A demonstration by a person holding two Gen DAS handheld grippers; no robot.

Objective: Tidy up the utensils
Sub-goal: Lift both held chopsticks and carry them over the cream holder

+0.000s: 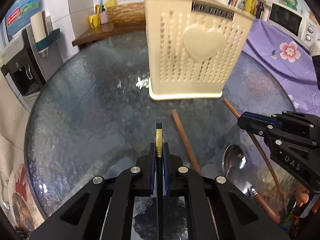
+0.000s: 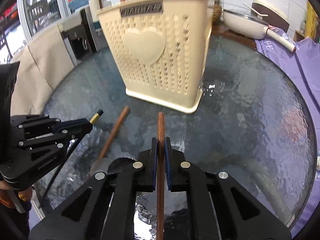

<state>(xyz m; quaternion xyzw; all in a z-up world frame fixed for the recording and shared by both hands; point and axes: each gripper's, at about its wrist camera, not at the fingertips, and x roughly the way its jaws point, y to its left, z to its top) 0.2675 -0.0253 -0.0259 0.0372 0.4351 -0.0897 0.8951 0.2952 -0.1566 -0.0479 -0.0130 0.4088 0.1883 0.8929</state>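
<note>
My left gripper pinched shut on black gold-banded utensil — thin, stiff, slick; hold sits near its end. Loose wooden handle flat on glass table. My right gripper clamped on wooden utensil — light, rigid. Cream holder ahead, upright.

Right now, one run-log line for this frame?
left gripper: shut on black chopstick | right gripper: shut on brown chopstick | cream holder: upright ahead | spoon: on table
</note>
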